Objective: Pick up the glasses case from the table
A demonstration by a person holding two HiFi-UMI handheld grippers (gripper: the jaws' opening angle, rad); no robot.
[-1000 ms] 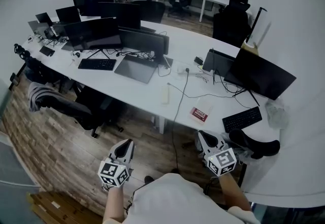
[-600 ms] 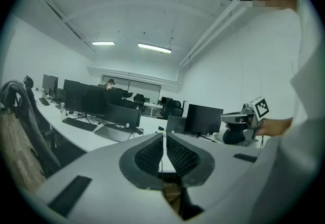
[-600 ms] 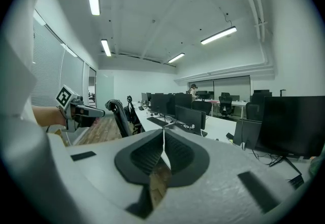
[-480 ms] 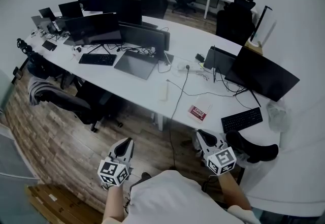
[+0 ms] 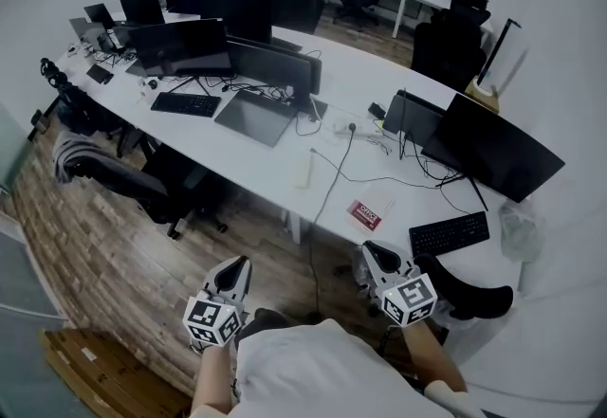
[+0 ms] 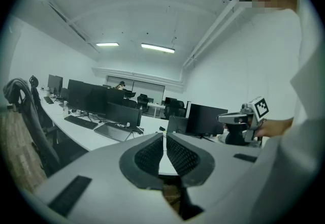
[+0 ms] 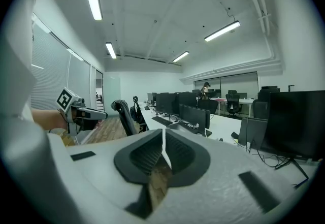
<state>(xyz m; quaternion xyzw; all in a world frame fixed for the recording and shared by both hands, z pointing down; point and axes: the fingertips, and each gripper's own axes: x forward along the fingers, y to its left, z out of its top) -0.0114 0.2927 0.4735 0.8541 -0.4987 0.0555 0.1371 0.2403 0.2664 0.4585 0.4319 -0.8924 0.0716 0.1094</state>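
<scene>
A pale oblong thing that may be the glasses case lies near the front edge of the long white table. Both grippers hang over the wooden floor, short of the table. My left gripper is shut with nothing in it, and its jaws meet along a thin slit. My right gripper is also shut and empty, its jaws closed together. Each gripper shows in the other's view, the right gripper and the left gripper.
A red and white card and a black cable lie on the table near the pale thing. A keyboard and a monitor stand at the right. An office chair sits at the left, and a black chair part is beside my right gripper.
The table has drawn a little nearer and shifted right in the head view as the person moves up to it. Both grippers have come forward with the person and stay shut.
</scene>
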